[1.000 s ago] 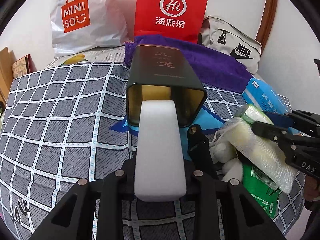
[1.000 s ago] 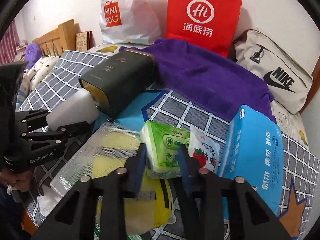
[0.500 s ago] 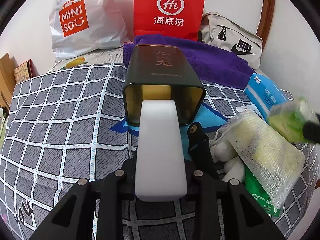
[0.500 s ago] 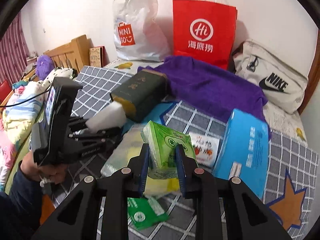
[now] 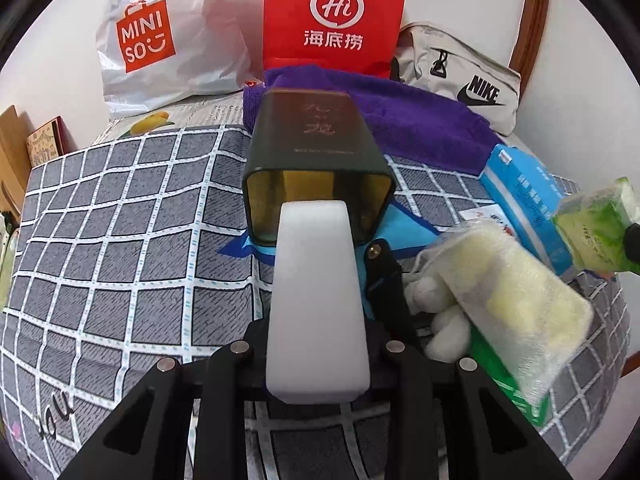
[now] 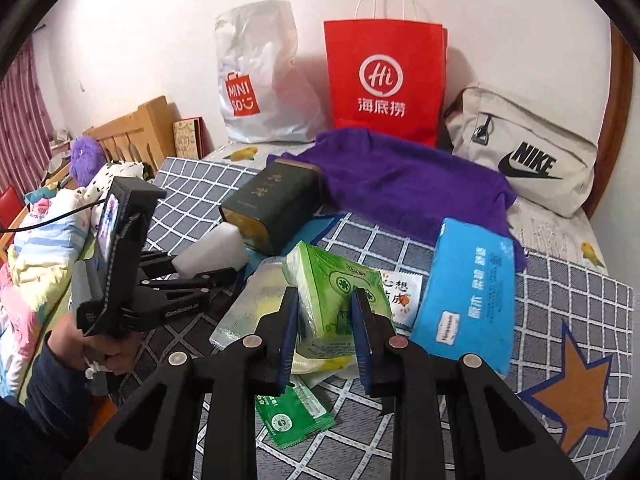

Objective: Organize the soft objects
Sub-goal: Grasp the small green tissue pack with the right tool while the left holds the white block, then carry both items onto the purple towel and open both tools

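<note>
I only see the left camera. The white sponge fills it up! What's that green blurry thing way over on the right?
Observer: A green tissue pack, squeezed in the right gripper.
Operator: Is anything hiding under it?
Observer: Yes, a flat green sachet lies on the bed.
Operator: Who's holding my gripper?
Observer: A hand in a dark sleeve grips the left gripper, beside a purple plush.

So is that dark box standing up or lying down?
Lying down. The dark box rests on its long side on the checked bedcover, its open end facing the left gripper's camera, showing a gold inside.
</note>
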